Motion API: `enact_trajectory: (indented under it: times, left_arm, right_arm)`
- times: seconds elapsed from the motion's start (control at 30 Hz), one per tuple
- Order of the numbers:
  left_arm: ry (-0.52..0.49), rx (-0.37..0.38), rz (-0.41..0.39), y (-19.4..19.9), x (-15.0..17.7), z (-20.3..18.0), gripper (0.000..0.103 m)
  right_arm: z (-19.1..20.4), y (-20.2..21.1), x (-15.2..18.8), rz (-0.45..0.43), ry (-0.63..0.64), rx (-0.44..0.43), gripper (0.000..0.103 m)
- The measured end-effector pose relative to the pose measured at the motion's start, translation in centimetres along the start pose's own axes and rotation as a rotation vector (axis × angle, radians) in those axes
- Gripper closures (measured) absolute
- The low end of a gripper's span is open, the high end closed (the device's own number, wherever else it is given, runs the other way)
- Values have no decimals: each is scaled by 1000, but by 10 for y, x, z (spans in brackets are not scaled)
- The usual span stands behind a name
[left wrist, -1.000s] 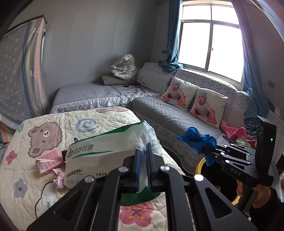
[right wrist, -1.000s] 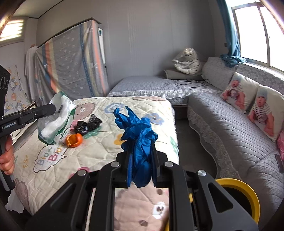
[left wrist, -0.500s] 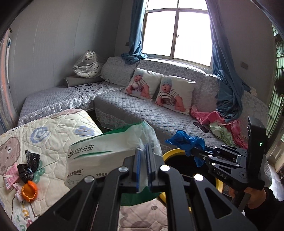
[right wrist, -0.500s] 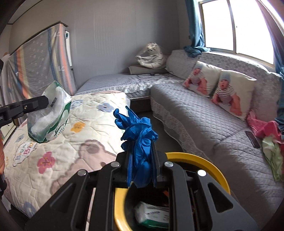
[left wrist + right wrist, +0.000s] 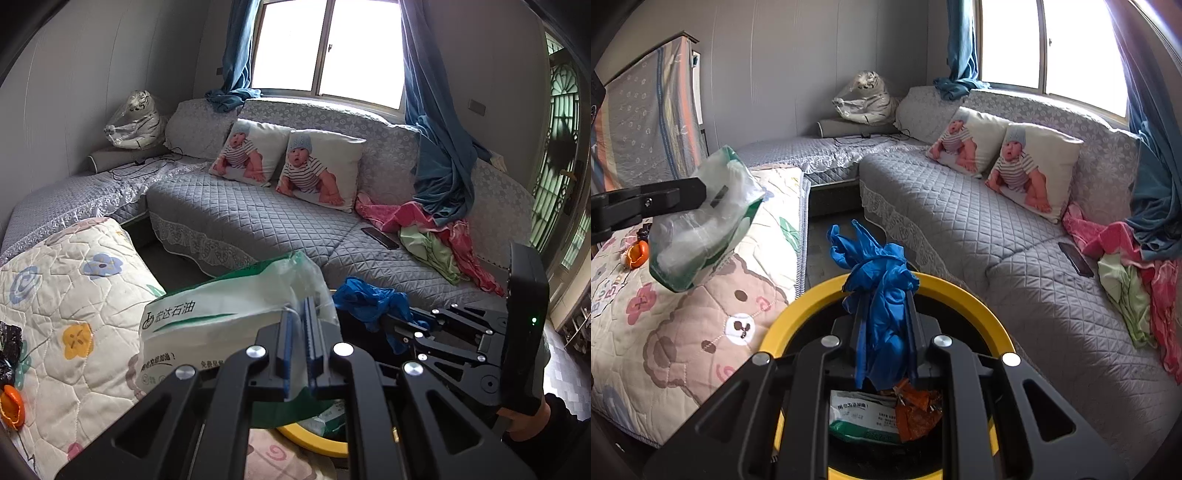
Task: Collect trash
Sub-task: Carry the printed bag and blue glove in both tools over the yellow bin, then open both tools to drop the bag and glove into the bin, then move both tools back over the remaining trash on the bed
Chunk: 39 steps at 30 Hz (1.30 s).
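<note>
1. Grey quilted sofa is wrapping around the corner of the room under a bright window, with two baby-print cushions leaning on its back and pink and green clothes lying in a heap at its far end.
2. Beside the sofa, a cartoon-print quilt is covering a bed, and an orange peel is lying on it next to something black and crumpled.
3. Left gripper is pinching a white and green plastic bag between its jaws, holding it in the air above the edge of the quilt, near the bin.
4. Right gripper is clamping a crumpled blue glove between its jaws, directly over the open mouth of the yellow-rimmed bin.
5. Inside the bin, a white and green packet and an orange wrapper are already lying at the bottom.
</note>
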<state>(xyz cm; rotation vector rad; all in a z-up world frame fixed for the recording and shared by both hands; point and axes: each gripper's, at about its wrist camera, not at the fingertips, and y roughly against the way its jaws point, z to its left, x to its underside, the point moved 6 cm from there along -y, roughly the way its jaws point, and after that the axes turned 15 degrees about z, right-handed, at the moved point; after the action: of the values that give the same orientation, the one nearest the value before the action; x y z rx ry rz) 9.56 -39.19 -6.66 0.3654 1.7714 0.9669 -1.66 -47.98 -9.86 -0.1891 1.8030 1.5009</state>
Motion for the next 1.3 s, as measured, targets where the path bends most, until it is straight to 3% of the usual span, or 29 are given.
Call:
enact_trajectory:
  times: [0.3,0.5,0.6,0.67,0.7,0.8,0.87,0.97,1.07,1.2,1.3]
  left_arm:
    - [17,81,68,-48,1,-10,97]
    - [26,92,76,-60,-1,-14,96]
    - [48,94,77,-60,-2,-11,87]
    - [64,84,75,-59,-1,-8,71]
    - [70,81,72,-59,-1,-7,70]
    - [78,70,69,-59,-2,-4,63]
    - [91,76,69,-59,-2,-2,50]
    - [98,77,50,-55,-2,1,41]
    - [111,75,37,-50,-3,7,34]
    - [149,63,18,-41,-3,22,33]
    - [178,19,-12,-28,-2,42,27]
  right_arm:
    - [-17,-6,8,27,-36,29,87]
    - [-25,-8,11,33,-66,32,85]
    - [-32,-6,10,27,-93,31,79]
    - [-36,-3,10,21,-114,38,60]
    - [-38,-2,10,14,-128,40,57]
    - [-44,3,8,-2,-153,55,57]
    - [-47,7,7,-13,-165,61,55]
    - [-52,12,7,-27,-174,73,51]
    - [-54,15,6,-32,-173,81,48]
    - [-48,17,2,-41,-157,73,47]
    - [-34,17,-3,-49,-127,48,43]
